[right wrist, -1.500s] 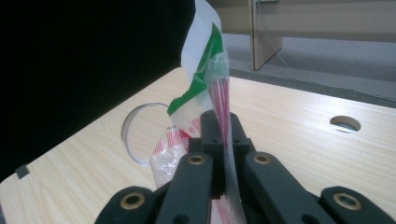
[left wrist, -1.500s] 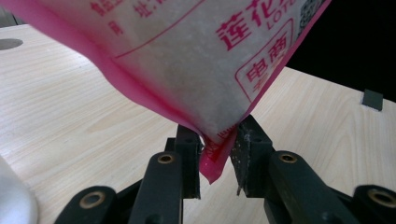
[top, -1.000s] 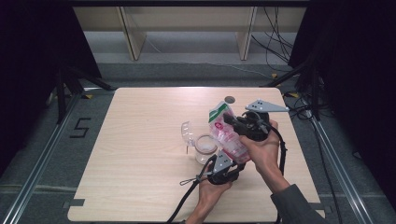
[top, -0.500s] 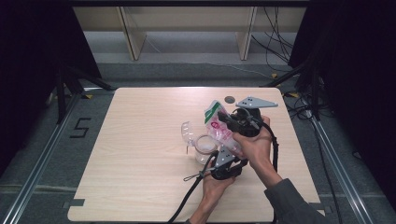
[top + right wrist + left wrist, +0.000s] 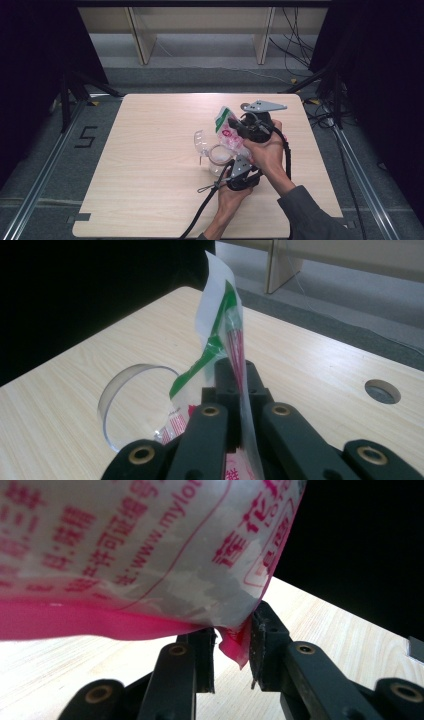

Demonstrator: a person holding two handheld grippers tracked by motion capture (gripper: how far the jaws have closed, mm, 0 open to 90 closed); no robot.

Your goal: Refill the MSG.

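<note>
A clear plastic bag (image 5: pixel 227 131) with red print, a pink bottom seam and a green top strip hangs above the table. My right gripper (image 5: pixel 240 128) is shut on its upper part; in the right gripper view the film (image 5: pixel 222 325) runs up between the closed jaws (image 5: pixel 235 372). My left gripper (image 5: pixel 235 165) sits below it, jaws slightly apart. In the left gripper view the bag's pink bottom corner (image 5: pixel 235 647) hangs between the jaws of that gripper (image 5: pixel 234 655). A clear round cup (image 5: pixel 216 154) stands under the bag on the table.
A clear lid (image 5: pixel 201 140) stands tilted just left of the cup and appears in the right gripper view as a curved clear piece (image 5: pixel 135 400). The wooden table (image 5: pixel 150 175) has a round hole (image 5: pixel 245 105) near its far edge. Cables trail off the table's near side.
My right hand has shifted a little to the left with the bag. The left gripper has stayed almost in place under the bag's lower corner.
</note>
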